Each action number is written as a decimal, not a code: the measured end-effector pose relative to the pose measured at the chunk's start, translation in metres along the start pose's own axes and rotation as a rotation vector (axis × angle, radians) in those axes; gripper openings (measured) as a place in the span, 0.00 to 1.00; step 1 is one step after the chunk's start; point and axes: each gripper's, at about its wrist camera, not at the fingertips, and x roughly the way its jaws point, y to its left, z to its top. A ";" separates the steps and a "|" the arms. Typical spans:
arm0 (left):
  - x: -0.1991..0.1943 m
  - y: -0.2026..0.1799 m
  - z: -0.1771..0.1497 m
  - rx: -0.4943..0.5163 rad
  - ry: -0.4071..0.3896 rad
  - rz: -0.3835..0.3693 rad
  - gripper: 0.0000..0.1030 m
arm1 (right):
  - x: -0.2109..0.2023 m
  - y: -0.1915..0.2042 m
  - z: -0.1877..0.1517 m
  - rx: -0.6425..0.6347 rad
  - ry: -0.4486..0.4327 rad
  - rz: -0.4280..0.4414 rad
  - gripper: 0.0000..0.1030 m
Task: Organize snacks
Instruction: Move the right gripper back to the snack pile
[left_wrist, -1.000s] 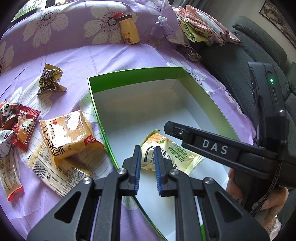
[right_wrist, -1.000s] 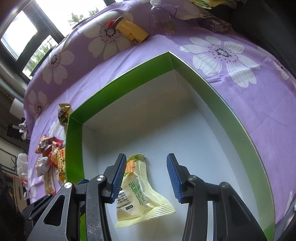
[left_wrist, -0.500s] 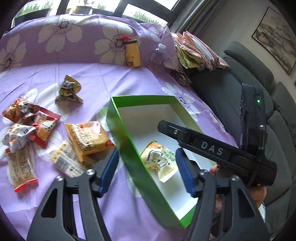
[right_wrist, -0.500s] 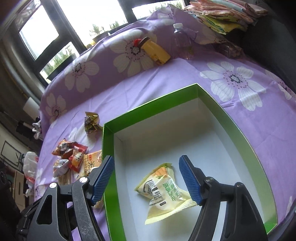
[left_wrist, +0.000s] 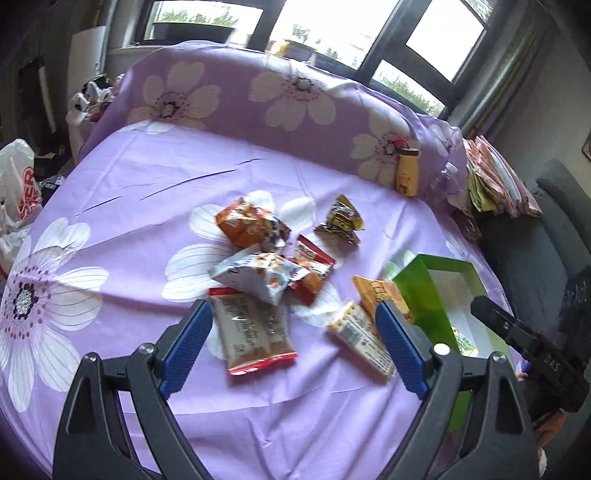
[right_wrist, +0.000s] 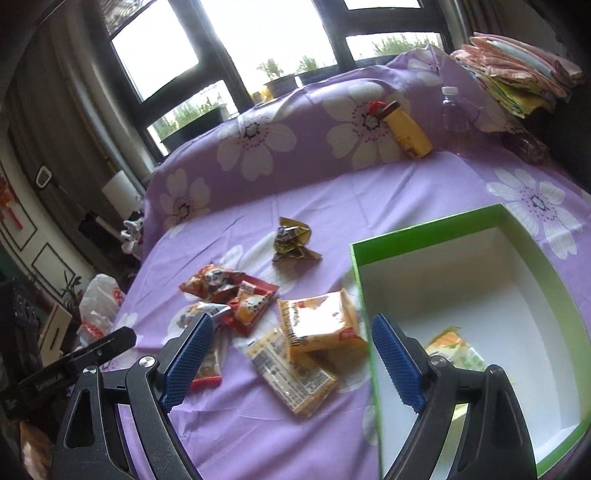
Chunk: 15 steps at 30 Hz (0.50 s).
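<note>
Jaws of both the left gripper (left_wrist: 291, 343) and right gripper (right_wrist: 291, 360) are opening, empty, angled down over the snacks (left_wrist: 273, 273).

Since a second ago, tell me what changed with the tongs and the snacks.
Both tongs pulled back out of the green box and swung toward the loose snacks on the purple cloth. The left tongs went from shut to open, the right tongs widened, and both are still opening with nothing between them. The yellow-green packet stayed in the box; the loose snacks did not move.
</note>
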 end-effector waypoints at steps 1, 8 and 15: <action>-0.001 0.010 0.000 -0.024 -0.005 0.022 0.88 | 0.002 0.007 -0.002 -0.010 0.006 0.018 0.85; 0.001 0.043 -0.001 -0.038 0.014 0.091 0.88 | 0.022 0.050 -0.013 -0.083 0.038 0.026 0.85; 0.016 0.065 0.000 -0.077 0.050 0.120 0.88 | 0.054 0.073 -0.016 -0.110 0.124 0.042 0.85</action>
